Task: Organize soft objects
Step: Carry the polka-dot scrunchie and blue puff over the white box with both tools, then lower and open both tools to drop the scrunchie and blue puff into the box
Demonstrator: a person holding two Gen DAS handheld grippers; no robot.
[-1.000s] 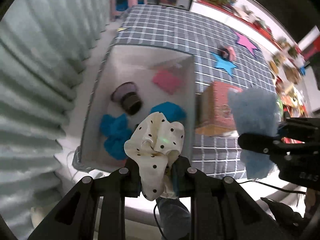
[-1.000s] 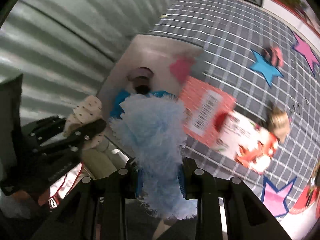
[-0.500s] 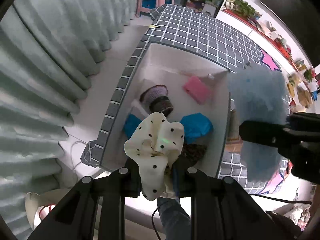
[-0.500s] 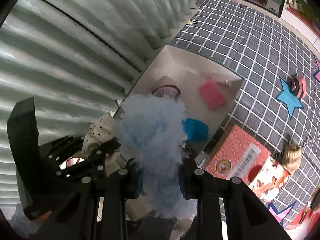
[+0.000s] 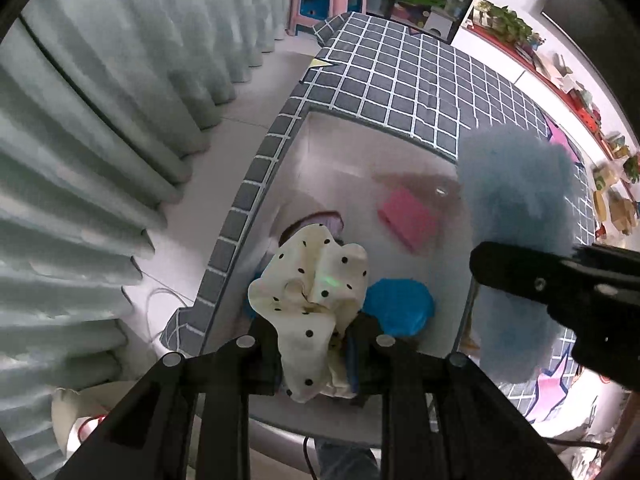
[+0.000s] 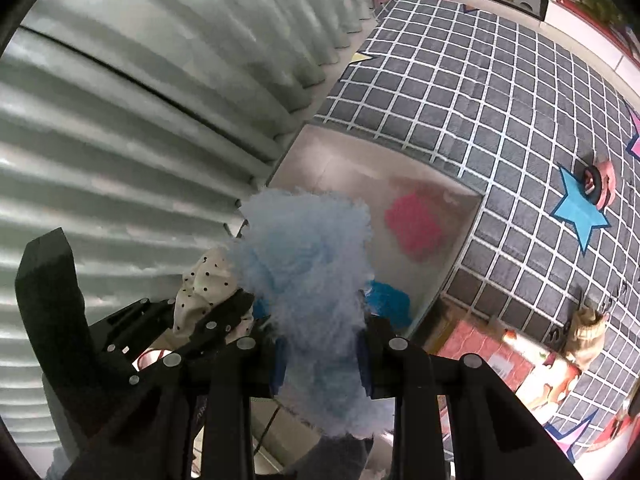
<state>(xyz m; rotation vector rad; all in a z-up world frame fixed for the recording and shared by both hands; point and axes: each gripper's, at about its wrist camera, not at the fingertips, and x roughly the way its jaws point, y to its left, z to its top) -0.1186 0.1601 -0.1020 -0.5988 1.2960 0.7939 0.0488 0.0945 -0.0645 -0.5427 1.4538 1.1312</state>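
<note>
Both hand-held grippers have moved over the white box (image 5: 332,148).
Left hand-held gripper (image 5: 316,336) clamps a dotted cloth (image 5: 312,288); right hand-held gripper (image 6: 320,356) clamps blue fluff (image 6: 308,256).

You can read no text here; the print on the red package (image 6: 496,354) is too blurred.

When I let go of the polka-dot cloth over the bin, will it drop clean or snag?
The polka-dot cloth looks limp, bunched in folds between the left gripper fingers, so it should fall slowly and crumple. It may briefly cling to a pad. It seems light and should land softly in the white bin.
</note>
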